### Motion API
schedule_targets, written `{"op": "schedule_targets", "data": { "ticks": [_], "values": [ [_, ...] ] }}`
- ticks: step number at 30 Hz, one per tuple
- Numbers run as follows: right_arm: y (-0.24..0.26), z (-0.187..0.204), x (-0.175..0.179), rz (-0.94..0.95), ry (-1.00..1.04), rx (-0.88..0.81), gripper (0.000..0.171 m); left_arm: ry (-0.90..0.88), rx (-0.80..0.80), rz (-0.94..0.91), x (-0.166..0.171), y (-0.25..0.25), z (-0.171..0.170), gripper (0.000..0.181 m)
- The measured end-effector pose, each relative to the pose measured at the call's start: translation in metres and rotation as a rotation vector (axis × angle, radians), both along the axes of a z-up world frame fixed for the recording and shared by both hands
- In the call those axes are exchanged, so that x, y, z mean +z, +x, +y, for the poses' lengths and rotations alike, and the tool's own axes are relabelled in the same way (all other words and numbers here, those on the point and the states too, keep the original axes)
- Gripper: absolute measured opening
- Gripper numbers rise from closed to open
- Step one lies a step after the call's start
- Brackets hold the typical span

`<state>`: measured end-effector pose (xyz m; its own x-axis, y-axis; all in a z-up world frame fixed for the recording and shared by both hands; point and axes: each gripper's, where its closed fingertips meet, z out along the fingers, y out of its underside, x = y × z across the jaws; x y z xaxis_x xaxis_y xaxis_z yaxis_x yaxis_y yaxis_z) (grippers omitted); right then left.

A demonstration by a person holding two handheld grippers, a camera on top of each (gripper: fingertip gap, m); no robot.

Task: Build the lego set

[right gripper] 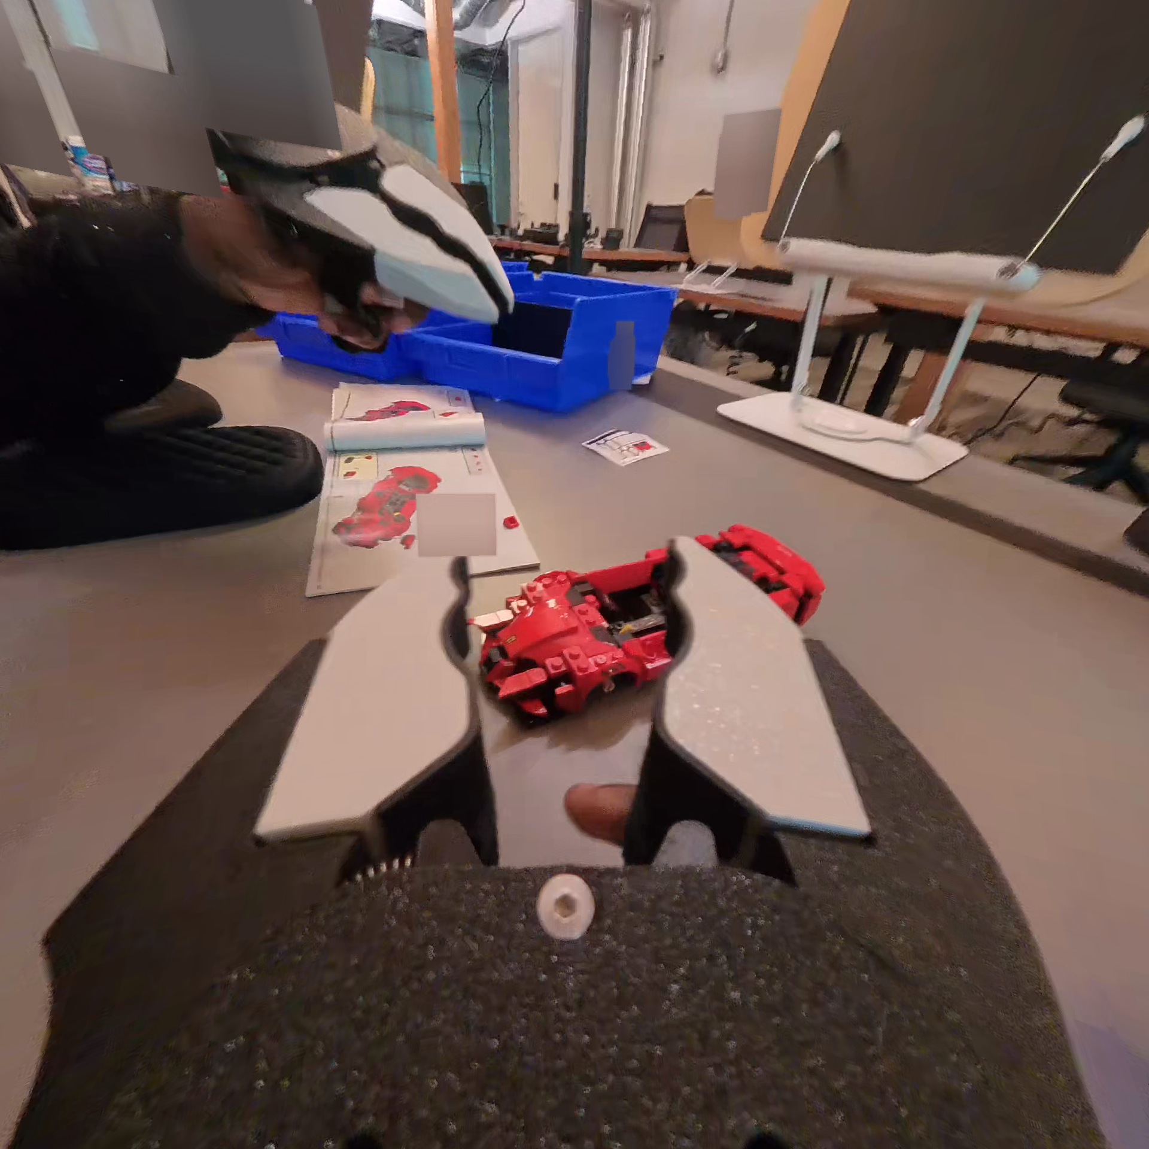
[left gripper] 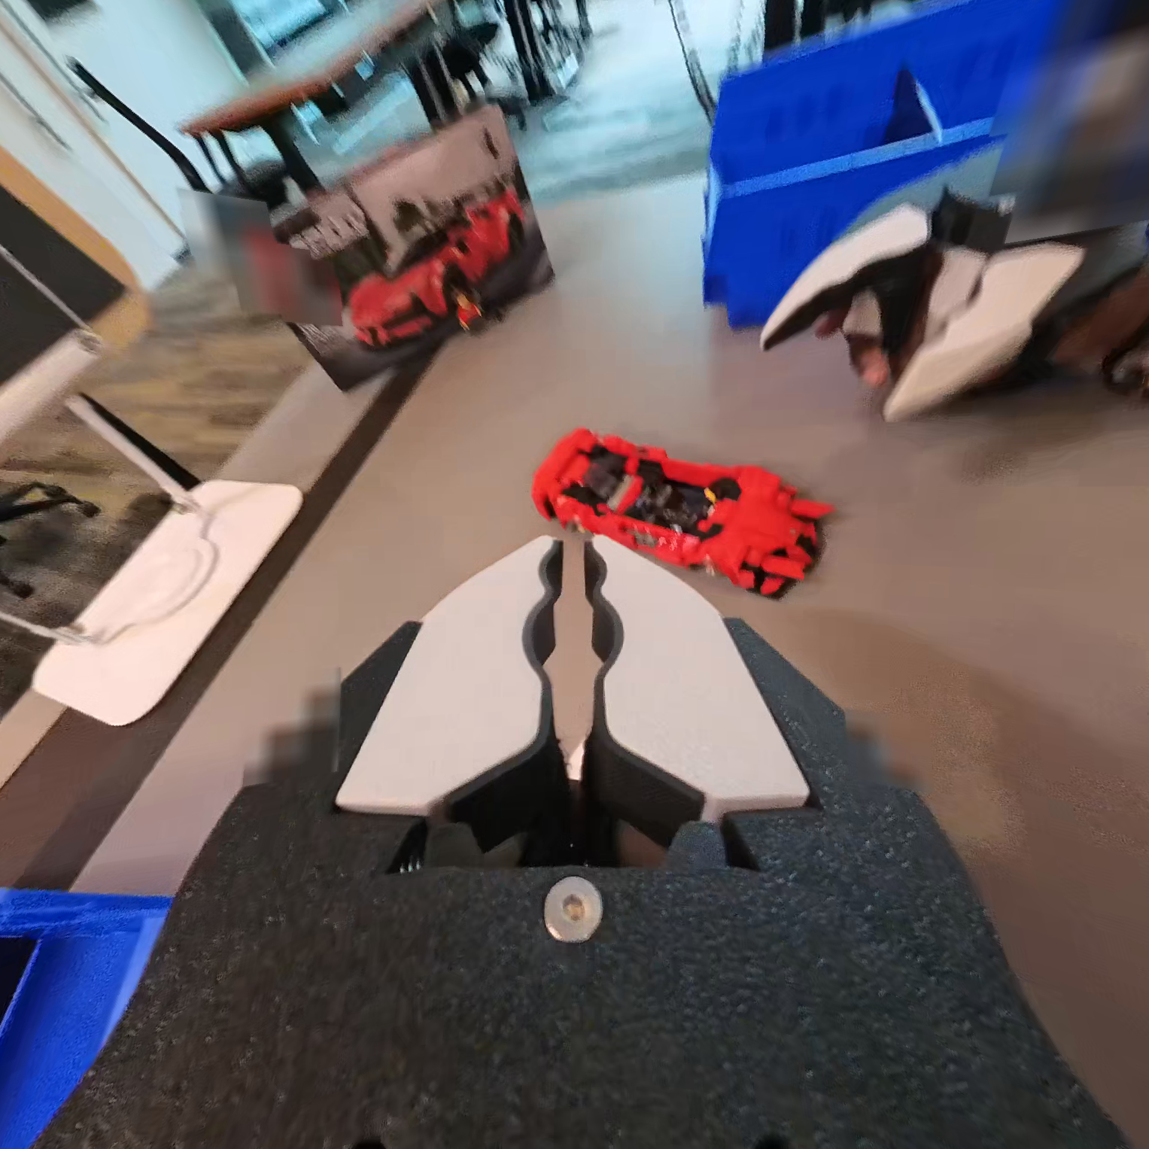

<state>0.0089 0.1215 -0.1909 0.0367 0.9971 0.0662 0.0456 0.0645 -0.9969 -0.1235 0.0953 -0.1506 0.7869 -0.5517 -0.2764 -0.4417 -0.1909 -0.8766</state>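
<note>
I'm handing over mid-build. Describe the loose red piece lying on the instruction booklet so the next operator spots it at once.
Start at the blue bin at the far side of the grey table; the open instruction booklet lies in front of it. On the lower page, near its right edge, sits the loose red piece. It is a real brick, standing apart from the flat printed car pictures and from the red car model nearer the right gripper.

Lego car (right gripper: 628,628) showing red with black inner parts. Surface (right gripper: 870,653) reading plain grey-brown. Bins (right gripper: 547,348) glowing solid blue. Both claws wearing pale grey fingers (right gripper: 379,696) on speckled black bodies. Instruction booklet (right gripper: 398,497) showing red car pictures on white.
</note>
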Motion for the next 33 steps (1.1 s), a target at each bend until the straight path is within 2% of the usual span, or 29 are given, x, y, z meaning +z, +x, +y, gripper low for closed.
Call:
{"op": "schedule_targets", "data": {
  "ticks": [1, 2, 3, 6, 8, 10, 11, 13, 15, 18, 20, 22, 23, 26, 28, 30, 33],
  "values": [
    [0.000, 0.001, 0.000, 0.002, 0.015, -0.016, 0.076, 0.036, 0.014, -0.033, 0.011, -0.002, -0.001, 0.007],
    [-0.001, 0.001, 0.000, -0.004, 0.024, -0.015, 0.086, 0.065, 0.029, -0.069, 0.022, -0.002, -0.002, 0.008],
    [-0.003, -0.001, -0.002, -0.013, 0.029, 0.000, 0.087, 0.092, 0.042, -0.103, 0.032, -0.002, -0.004, 0.009],
    [-0.011, -0.007, 0.011, 0.013, 0.078, 0.006, 0.078, 0.211, 0.061, -0.236, 0.068, 0.000, -0.017, 0.007],
    [-0.029, -0.016, 0.037, 0.008, 0.127, 0.009, 0.068, 0.262, 0.027, -0.273, 0.087, 0.002, -0.035, 0.006],
    [-0.064, -0.039, 0.070, -0.134, 0.136, 0.064, 0.065, 0.336, 0.060, -0.287, 0.107, -0.011, -0.046, 0.004],
    [-0.083, -0.058, 0.090, -0.224, 0.136, 0.107, 0.059, 0.352, 0.082, -0.316, 0.115, -0.019, -0.050, 0.003],
    [-0.115, -0.097, 0.133, -0.345, 0.178, 0.170, 0.046, 0.258, 0.113, -0.344, 0.121, -0.028, -0.054, 0.000],
    [-0.142, -0.119, 0.169, -0.338, 0.315, 0.163, 0.047, 0.055, -0.034, -0.350, 0.137, 0.003, -0.072, 0.000],
    [-0.162, -0.104, 0.195, -0.312, 0.452, 0.029, 0.062, -0.081, -0.282, -0.359, 0.206, 0.078, -0.115, 0.000],
    [-0.162, -0.096, 0.191, -0.325, 0.378, 0.041, 0.067, -0.120, -0.378, -0.244, 0.244, 0.126, -0.149, 0.000],
    [-0.157, -0.089, 0.181, -0.325, 0.246, 0.063, 0.067, -0.024, -0.443, -0.154, 0.281, 0.173, -0.182, 0.000],
    [-0.154, -0.084, 0.173, -0.329, 0.203, 0.072, 0.068, 0.007, -0.494, -0.088, 0.288, 0.199, -0.201, 0.000],
    [-0.148, -0.062, 0.143, -0.384, 0.161, -0.015, 0.070, 0.077, -0.638, 0.090, 0.271, 0.264, -0.250, 0.000],
    [-0.146, -0.067, 0.125, -0.429, 0.155, 0.005, 0.073, 0.096, -0.721, 0.162, 0.249, 0.285, -0.272, 0.000],
    [-0.143, -0.072, 0.114, -0.452, 0.183, 0.019, 0.078, 0.142, -0.689, 0.166, 0.243, 0.287, -0.262, 0.000],
    [-0.140, -0.079, 0.106, -0.449, 0.174, 0.043, 0.082, 0.072, -0.606, 0.063, 0.238, 0.276, -0.233, 0.000]
  ]
}}
